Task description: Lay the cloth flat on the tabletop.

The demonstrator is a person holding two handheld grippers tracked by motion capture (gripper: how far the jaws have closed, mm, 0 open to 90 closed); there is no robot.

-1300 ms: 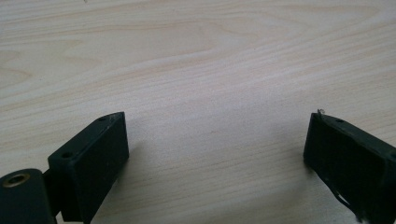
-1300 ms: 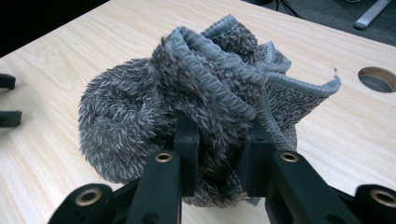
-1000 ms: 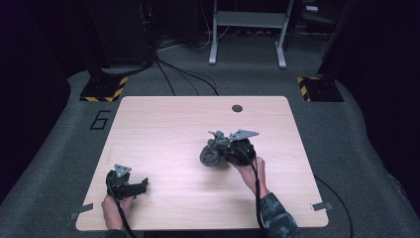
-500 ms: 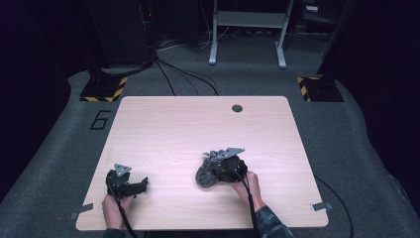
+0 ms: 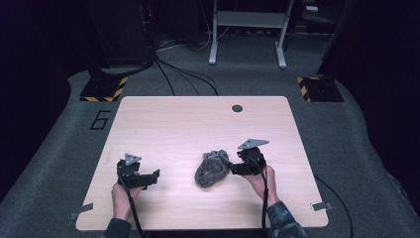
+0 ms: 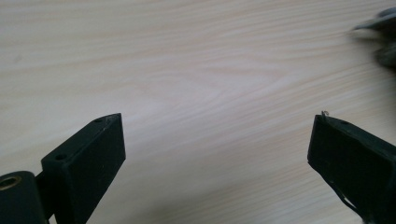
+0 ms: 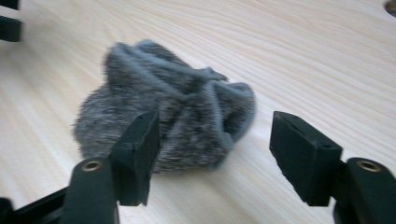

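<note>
grey fuzzy knit bundle (image 5: 212,169) lies crumpled on the table (image 5: 163,124), near front, just beside the right gripper (image 5: 231,164). its jaws have just been opening, nothing pinched. left gripper (image 5: 153,176) is spread wide, empty. looks soft, light, floppy, non-slip; pinch a raised fold or cuff edge.

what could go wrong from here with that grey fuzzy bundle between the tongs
1. The right tongs have just been opening and no longer press the grey fuzzy bundle; one jaw overlaps its fur and might snag it.
2. The bundle lies crumpled on the table, so a regrip may catch only loose fur.
</note>
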